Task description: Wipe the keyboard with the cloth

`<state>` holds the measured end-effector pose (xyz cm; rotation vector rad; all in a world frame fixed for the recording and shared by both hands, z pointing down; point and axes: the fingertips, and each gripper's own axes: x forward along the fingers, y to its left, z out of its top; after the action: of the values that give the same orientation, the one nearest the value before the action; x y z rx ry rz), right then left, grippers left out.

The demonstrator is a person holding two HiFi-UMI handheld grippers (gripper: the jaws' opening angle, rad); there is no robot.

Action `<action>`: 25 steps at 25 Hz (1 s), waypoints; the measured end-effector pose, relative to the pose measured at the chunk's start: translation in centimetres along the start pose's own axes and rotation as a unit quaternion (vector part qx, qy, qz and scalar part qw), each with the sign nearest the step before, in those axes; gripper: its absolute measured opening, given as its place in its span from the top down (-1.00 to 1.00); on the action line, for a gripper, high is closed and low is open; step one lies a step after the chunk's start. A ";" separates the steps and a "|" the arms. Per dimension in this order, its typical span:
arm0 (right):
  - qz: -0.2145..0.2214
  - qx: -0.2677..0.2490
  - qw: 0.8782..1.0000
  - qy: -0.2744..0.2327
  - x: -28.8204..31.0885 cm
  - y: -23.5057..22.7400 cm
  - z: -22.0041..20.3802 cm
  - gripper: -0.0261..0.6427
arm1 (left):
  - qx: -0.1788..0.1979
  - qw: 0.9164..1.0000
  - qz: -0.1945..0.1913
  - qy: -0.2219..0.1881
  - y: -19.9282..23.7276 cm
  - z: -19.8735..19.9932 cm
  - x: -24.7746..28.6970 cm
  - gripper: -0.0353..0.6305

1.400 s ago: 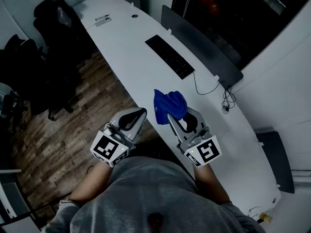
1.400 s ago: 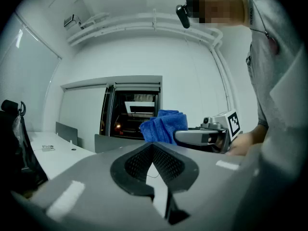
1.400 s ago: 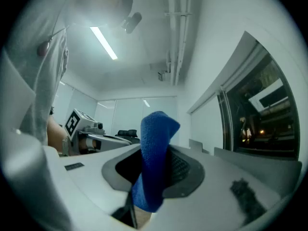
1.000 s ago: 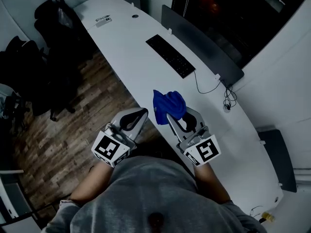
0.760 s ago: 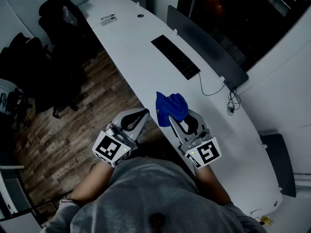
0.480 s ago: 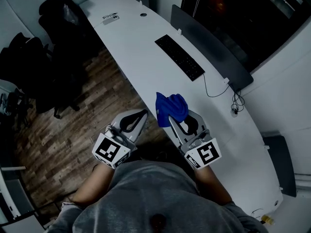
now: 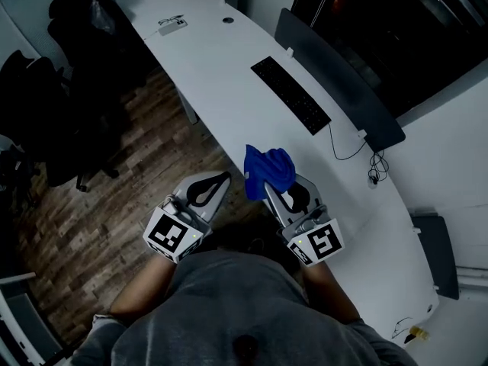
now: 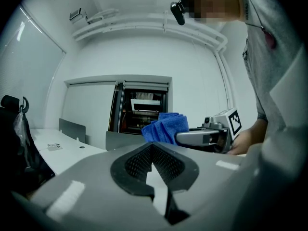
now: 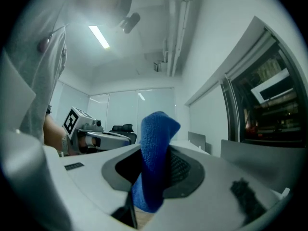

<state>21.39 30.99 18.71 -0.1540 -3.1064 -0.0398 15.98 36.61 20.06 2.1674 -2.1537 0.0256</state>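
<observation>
Head view: right gripper (image 7: 280,184), pointing forward, clamps cloth (image 7: 268,166); left gripper (image 7: 218,180) alongside.

The bunched blue cloth (image 7: 268,166), pinched in the right gripper (image 7: 280,186), is well apart from the black keyboard (image 7: 290,94).

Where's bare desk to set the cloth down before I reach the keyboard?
The widest bare stretch of desk lies between the cloth and the keyboard's near end. Another runs from the keyboard's far end to the small device. Along the divider, around the cable, it is tighter.
</observation>
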 end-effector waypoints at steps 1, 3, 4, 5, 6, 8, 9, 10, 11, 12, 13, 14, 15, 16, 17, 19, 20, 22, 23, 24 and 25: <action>-0.004 -0.001 1.000 0.002 1.0 0.3 0.1 0.57 | 0.000 1.000 -0.003 0.000 1.0 0.0 -0.3 0.88; -0.014 -0.006 1.000 0.004 2.9 0.8 0.4 0.57 | -0.003 1.000 -0.010 -0.001 3.0 0.1 -0.8 0.88; -0.019 -0.008 1.000 0.005 3.7 1.1 0.5 0.57 | -0.002 1.000 -0.015 -0.002 3.9 0.1 -1.0 0.88; -0.025 -0.009 1.000 0.006 4.6 1.3 0.6 0.57 | 0.000 1.000 -0.021 -0.005 4.7 0.1 -1.1 0.88; -0.030 -0.009 0.999 0.008 5.4 1.4 0.7 0.57 | 0.002 1.000 -0.027 -0.007 5.5 0.1 -1.4 0.88; -0.040 -0.008 0.999 0.010 7.0 1.8 0.8 0.57 | 0.007 0.999 -0.038 -0.009 7.0 0.1 -1.9 0.88; -0.045 -0.008 0.999 0.012 7.8 2.1 0.8 0.57 | 0.008 0.999 -0.043 -0.008 7.9 0.1 -2.1 0.88; -0.051 -0.008 0.999 0.013 8.6 2.3 0.7 0.57 | 0.008 0.999 -0.048 -0.006 8.7 0.0 -2.5 0.88; -0.056 -0.008 0.998 0.015 9.4 2.6 0.7 0.58 | 0.008 0.999 -0.053 -0.004 9.5 0.0 -2.8 0.88; -0.061 -0.007 0.998 0.015 10.2 2.9 0.7 0.58 | 0.008 0.998 -0.059 -0.004 10.2 0.0 -3.1 0.88; -0.067 -0.006 0.998 0.015 11.0 3.2 0.7 0.58 | 0.009 0.998 -0.065 -0.004 11.0 0.0 -3.5 0.88; -0.072 -0.004 0.997 0.015 11.7 3.5 0.6 0.58 | 0.011 0.997 -0.070 -0.004 11.7 0.0 -3.9 0.88; -0.077 -0.002 0.997 0.015 12.2 3.8 0.6 0.58 | 0.011 0.997 -0.076 -0.005 12.2 -0.1 -4.2 0.88; -0.081 -0.001 0.997 0.015 12.7 4.1 0.5 0.58 | 0.010 0.997 -0.081 -0.004 12.7 -0.1 -4.5 0.88; -0.084 0.000 0.996 0.016 13.2 4.4 0.3 0.58 | 0.007 0.996 -0.085 -0.001 13.1 -0.1 -4.9 0.88; -0.089 0.001 0.996 0.018 14.3 5.2 0.1 0.58 | 0.002 0.996 -0.089 0.004 14.2 -0.2 -5.7 0.88; -0.091 0.002 0.996 0.020 14.9 5.5 0.0 0.58 | -0.003 0.996 -0.089 0.007 14.8 -0.2 -6.0 0.88; -0.095 0.006 0.995 0.024 15.7 5.9 -0.2 0.58 | -0.016 0.996 -0.087 0.016 15.8 -0.3 -6.4 0.88; -0.095 0.007 0.995 0.025 16.0 5.9 -0.4 0.58 | -0.020 0.996 -0.085 0.017 16.2 -0.3 -6.4 0.88; -0.094 0.007 0.995 0.026 16.3 5.9 -0.4 0.58 | -0.020 0.996 -0.083 0.016 16.7 -0.4 -6.4 0.88; -0.093 0.007 0.995 0.025 16.6 5.7 -0.5 0.58 | -0.019 0.996 -0.081 0.013 17.2 -0.5 -6.3 0.88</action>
<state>5.46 38.31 19.84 0.1335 -3.0600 -0.0271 -1.21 42.83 20.93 2.2991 -1.9426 0.0024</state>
